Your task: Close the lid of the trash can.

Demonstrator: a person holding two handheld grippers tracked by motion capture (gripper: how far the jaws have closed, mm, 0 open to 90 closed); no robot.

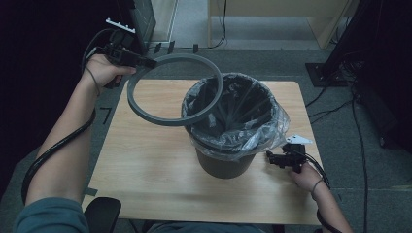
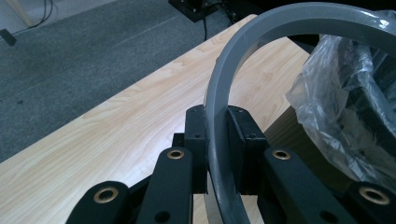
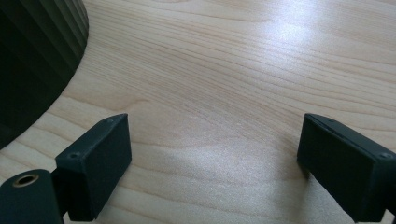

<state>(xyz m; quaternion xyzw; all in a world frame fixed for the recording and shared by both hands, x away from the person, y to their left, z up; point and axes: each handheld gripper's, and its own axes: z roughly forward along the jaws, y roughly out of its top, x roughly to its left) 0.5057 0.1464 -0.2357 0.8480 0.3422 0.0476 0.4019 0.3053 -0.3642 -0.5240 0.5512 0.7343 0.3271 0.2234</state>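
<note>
Gleaming smooth, a thin grey ring, tilted

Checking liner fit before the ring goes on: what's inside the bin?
Inside the bin a clear plastic liner folds out over the rim, with dark ribbed walls visible through it. The grey ring covers the near-left rim, and the bottom is too dark to tell.

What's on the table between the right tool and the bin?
Nothing. In the high view, the right tool sits just right of the bin, with bare table and an overhanging bag edge. The right gripper view shows bare wood too.
</note>
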